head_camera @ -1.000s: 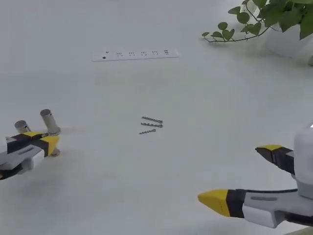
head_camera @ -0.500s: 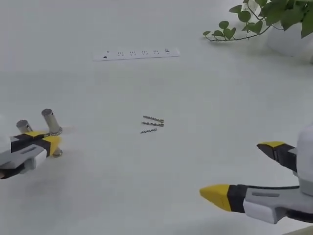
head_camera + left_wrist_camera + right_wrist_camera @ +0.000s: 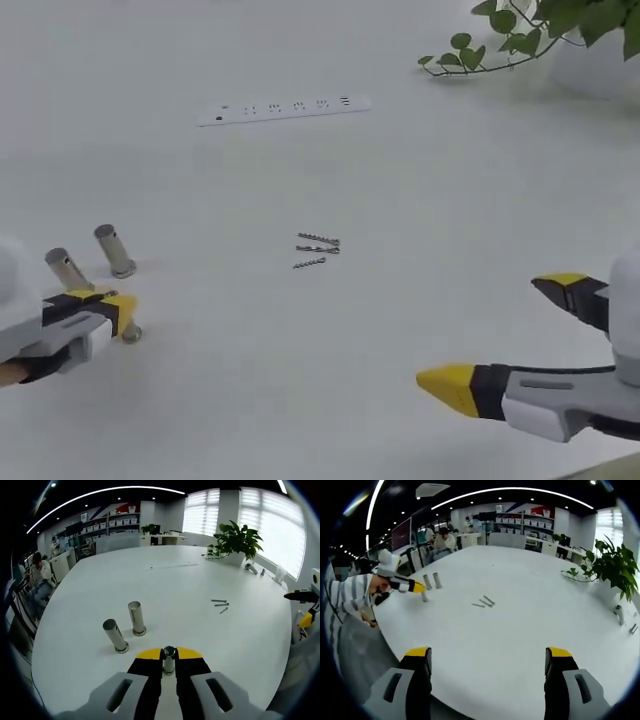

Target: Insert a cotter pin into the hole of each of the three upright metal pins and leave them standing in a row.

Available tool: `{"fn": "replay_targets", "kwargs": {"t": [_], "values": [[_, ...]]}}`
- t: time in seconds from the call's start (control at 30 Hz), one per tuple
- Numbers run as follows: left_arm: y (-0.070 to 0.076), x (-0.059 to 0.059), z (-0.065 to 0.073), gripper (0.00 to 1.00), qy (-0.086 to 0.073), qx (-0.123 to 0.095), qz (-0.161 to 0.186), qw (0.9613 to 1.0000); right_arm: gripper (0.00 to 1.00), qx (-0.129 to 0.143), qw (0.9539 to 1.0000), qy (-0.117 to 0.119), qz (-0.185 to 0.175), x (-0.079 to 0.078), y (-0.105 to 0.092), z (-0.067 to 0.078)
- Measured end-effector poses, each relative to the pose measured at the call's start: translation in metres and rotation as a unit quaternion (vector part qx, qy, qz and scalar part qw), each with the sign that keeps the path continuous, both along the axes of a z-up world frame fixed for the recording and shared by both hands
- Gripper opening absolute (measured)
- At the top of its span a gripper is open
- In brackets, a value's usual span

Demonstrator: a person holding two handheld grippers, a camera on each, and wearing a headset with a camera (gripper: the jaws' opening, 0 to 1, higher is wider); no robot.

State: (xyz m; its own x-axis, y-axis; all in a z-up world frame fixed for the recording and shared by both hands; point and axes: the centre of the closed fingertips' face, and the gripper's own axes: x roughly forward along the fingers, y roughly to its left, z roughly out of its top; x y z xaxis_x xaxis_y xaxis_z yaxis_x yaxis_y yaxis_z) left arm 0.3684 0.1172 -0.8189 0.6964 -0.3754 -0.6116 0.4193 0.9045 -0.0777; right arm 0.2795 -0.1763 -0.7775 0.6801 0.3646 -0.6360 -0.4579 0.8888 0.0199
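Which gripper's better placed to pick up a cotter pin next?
Right, probably. The right gripper is open, empty and faces the cotter pins; the left gripper is shut on a metal pin.

You worked at a white table [image 3: 420, 160]. In the head view, a white power strip [image 3: 284, 109] lay flat on it at your 12 o'clock. A leafy green plant [image 3: 540, 25] in a white pot [image 3: 600, 75] stood at 2 o'clock, with one trailing stem reaching over the tabletop. In the left gripper view, blinds covered the windows [image 3: 272, 525] behind the plant. Shelving [image 3: 95, 527] lined the far wall at 11 o'clock, and a seated person [image 3: 39, 572] was at 9 o'clock beyond the table edge.
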Motion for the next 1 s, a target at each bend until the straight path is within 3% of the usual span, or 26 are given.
{"fn": "replay_targets", "kwargs": {"t": [0.3, 0.37, 0.43, 0.67, 0.8, 1.0], "values": [[-0.008, -0.017, 0.008, 0.07, -0.01, 0.008, 0.017, 0.9998, 0.94, -0.002, 0.9998, 0.002, 0.02, 0.001, -0.001, 0.001], [-0.006, -0.019, 0.007, 0.07, -0.013, 0.027, 0.02, 0.9993, 0.94, -0.001, 0.9997, 0.002, 0.023, 0.002, 0.0, 0.002], [-0.007, -0.021, 0.006, 0.07, -0.012, 0.033, 0.025, 0.9991, 0.94, 0.001, 0.9995, 0.002, 0.03, 0.003, 0.002, 0.001], [-0.009, -0.028, 0.009, 0.07, -0.02, 0.023, 0.056, 0.998, 0.94, 0.004, 0.9983, 0.013, 0.057, 0.001, 0.012, -0.005], [-0.011, -0.032, 0.007, 0.07, -0.015, 0.011, 0.07, 0.9974, 0.94, 0.005, 0.9975, 0.015, 0.069, 0.001, 0.015, -0.006], [-0.016, -0.038, 0.0, 0.07, -0.012, 0.01, 0.073, 0.9972, 0.94, 0.006, 0.9969, 0.015, 0.077, 0.003, 0.015, -0.005]]}}
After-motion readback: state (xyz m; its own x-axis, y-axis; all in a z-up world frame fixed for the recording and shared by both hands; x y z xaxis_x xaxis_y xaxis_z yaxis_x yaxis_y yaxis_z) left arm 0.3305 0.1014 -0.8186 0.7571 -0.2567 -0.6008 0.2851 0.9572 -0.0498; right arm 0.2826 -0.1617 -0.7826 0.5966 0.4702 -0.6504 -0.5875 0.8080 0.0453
